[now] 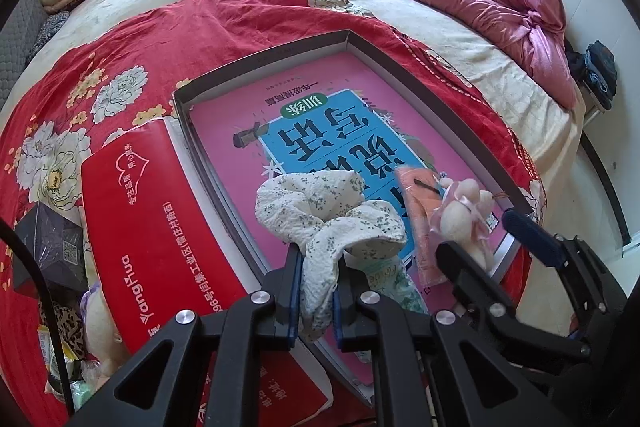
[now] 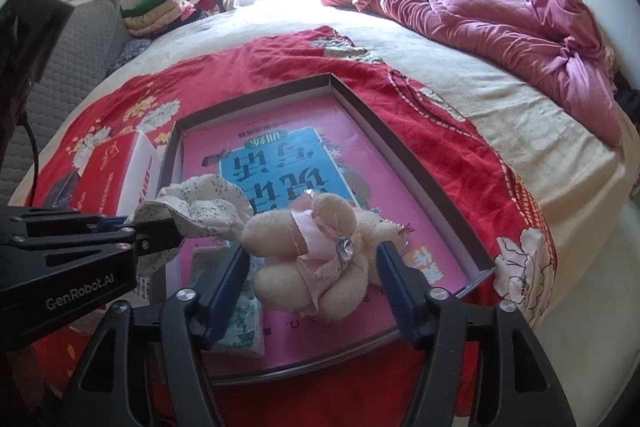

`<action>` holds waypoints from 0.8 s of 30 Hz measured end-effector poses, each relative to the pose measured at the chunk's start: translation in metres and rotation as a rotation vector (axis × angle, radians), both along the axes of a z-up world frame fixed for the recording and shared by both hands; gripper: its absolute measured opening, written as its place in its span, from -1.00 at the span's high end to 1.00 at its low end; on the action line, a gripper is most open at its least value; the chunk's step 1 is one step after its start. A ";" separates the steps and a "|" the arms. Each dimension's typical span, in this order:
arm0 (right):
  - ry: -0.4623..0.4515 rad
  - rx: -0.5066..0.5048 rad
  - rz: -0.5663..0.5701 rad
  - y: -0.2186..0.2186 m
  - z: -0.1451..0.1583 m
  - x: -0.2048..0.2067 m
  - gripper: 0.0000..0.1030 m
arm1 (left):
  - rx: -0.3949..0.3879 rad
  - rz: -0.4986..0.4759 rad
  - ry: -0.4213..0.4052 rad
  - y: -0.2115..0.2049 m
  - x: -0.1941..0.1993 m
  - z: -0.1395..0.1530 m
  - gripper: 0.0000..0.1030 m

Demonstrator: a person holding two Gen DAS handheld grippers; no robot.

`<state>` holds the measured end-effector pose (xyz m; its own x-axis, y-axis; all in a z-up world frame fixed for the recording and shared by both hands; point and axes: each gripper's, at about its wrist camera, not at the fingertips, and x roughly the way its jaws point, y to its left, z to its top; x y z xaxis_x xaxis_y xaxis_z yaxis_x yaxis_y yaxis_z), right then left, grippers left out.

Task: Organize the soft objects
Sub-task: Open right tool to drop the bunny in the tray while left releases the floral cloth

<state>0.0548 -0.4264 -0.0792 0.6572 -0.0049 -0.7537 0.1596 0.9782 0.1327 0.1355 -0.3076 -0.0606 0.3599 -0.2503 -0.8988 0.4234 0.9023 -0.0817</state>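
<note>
A white floral fabric scrunchie [image 1: 320,211] hangs over the near end of a shallow dark-rimmed box [image 1: 256,61], with my left gripper [image 1: 318,255] shut on its lower part. A pink book [image 1: 320,99] covers the box floor. A cream plush toy [image 2: 304,247] with a pink ribbon and a gem lies on the book at the near right. My right gripper [image 2: 313,251] stands open around it, one blue pad on each side, neither clearly pressing. In the right wrist view the left gripper [image 2: 160,227] holds the scrunchie [image 2: 208,203] at the left.
The box lies on a red floral bedspread [image 1: 248,15]. A red carton [image 1: 152,227] and a dark box [image 1: 52,239] sit left of it. An orange packet [image 1: 424,211] and a green-patterned packet [image 2: 240,323] lie in the box. A pink quilt [image 2: 500,15] is heaped far right.
</note>
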 end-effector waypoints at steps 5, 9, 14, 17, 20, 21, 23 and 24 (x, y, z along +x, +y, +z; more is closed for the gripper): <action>-0.019 0.081 -0.030 -0.010 0.004 -0.003 -0.42 | 0.004 -0.003 0.000 -0.001 -0.001 0.001 0.74; -0.043 0.093 -0.084 -0.019 0.010 -0.008 -0.42 | 0.006 -0.010 0.000 -0.002 -0.003 0.001 0.69; -0.076 0.095 -0.162 -0.033 0.019 -0.014 -0.43 | 0.009 -0.033 0.001 -0.005 -0.007 0.003 0.47; -0.091 0.080 -0.188 -0.037 0.024 -0.018 -0.44 | 0.007 -0.039 -0.005 -0.006 -0.008 0.005 0.37; -0.098 0.068 -0.197 -0.037 0.028 -0.019 -0.46 | -0.004 -0.047 -0.016 -0.004 -0.011 0.008 0.24; -0.101 0.066 -0.198 -0.037 0.028 -0.019 -0.48 | -0.008 -0.048 -0.021 -0.003 -0.012 0.010 0.18; -0.107 0.056 -0.199 -0.035 0.031 -0.019 -0.49 | -0.007 -0.049 -0.036 0.000 -0.016 0.015 0.05; -0.110 0.053 -0.197 -0.034 0.032 -0.019 -0.49 | -0.013 -0.049 -0.040 0.001 -0.017 0.017 0.02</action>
<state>0.0358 -0.4607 -0.0470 0.7256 -0.1035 -0.6803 0.3286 0.9207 0.2104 0.1187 -0.3061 -0.0436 0.3825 -0.2801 -0.8805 0.4703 0.8793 -0.0754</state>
